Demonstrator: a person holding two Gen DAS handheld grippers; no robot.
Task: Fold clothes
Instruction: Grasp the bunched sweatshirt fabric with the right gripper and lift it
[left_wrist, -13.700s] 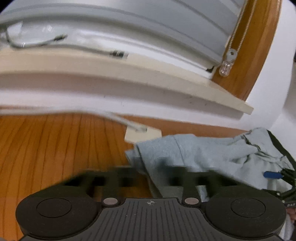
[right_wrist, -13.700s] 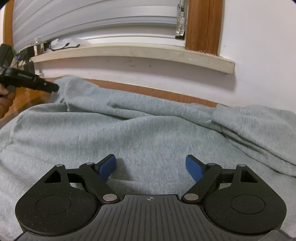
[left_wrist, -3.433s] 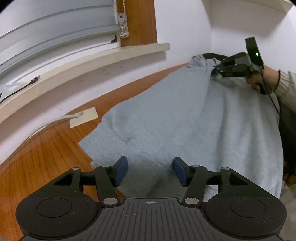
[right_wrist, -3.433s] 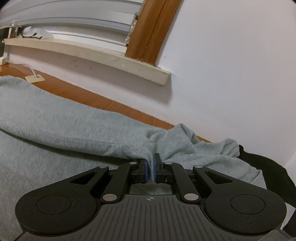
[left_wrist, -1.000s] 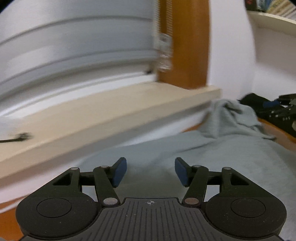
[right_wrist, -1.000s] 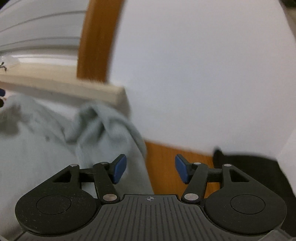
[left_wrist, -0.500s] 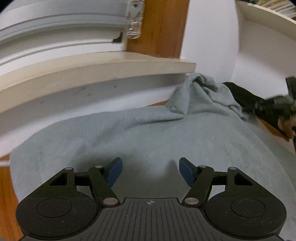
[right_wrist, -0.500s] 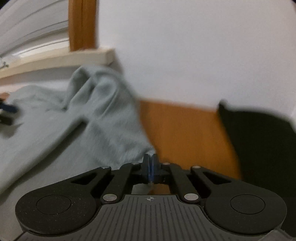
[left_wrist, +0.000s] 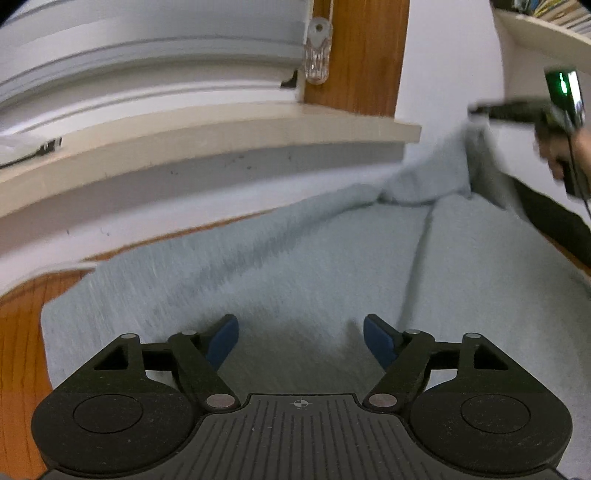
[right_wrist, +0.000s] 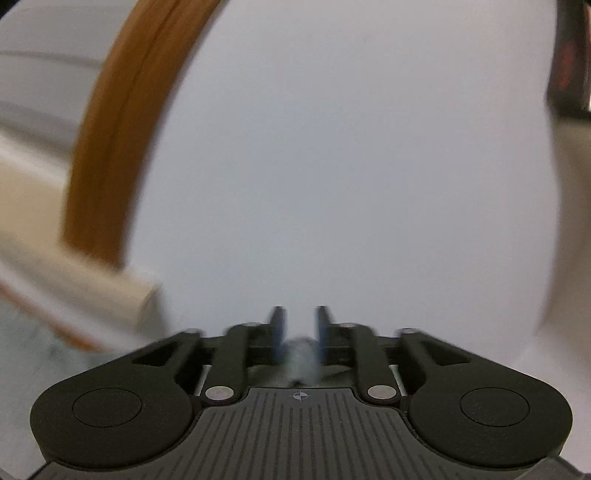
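Grey fleece sweatshirt (left_wrist: 314, 266): spread over the orange-brown wooden bench top (left_wrist: 18, 332), its far edge running close under the cream window ledge (left_wrist: 221, 133) at the bench's rear edge, its near-left corner lying flat near the left side. One end is lifted off the bench at the far right, where it rises in a peak toward the white wall.

Tools: left gripper (left_wrist: 301, 338) hovers low over the flat cloth with its blue pads (left_wrist: 221, 339) wide apart, grasping nothing. Right gripper (right_wrist: 299, 332) has its jaws drawn nearly together on a small tuft of grey cloth (right_wrist: 301, 354); in the left wrist view it shows at the far right (left_wrist: 517, 109), raised, with the person's hand (left_wrist: 565, 151) behind it.

Orientation: judged from the left wrist view, the long axis runs along the rear edge of the bench, left to right, the lifted end pointing to the right side. Which end is collar or hem cannot be told; blur hides detail.

Risks:
- The pinch is small; the hanging weight could pull the tuft free.
- With nothing pinning the flat part, a pull on the raised end could drag the whole garment and skew any fold line.
- Dark cloth (left_wrist: 554, 218) lies beside the lifted end and could be caught up with it.
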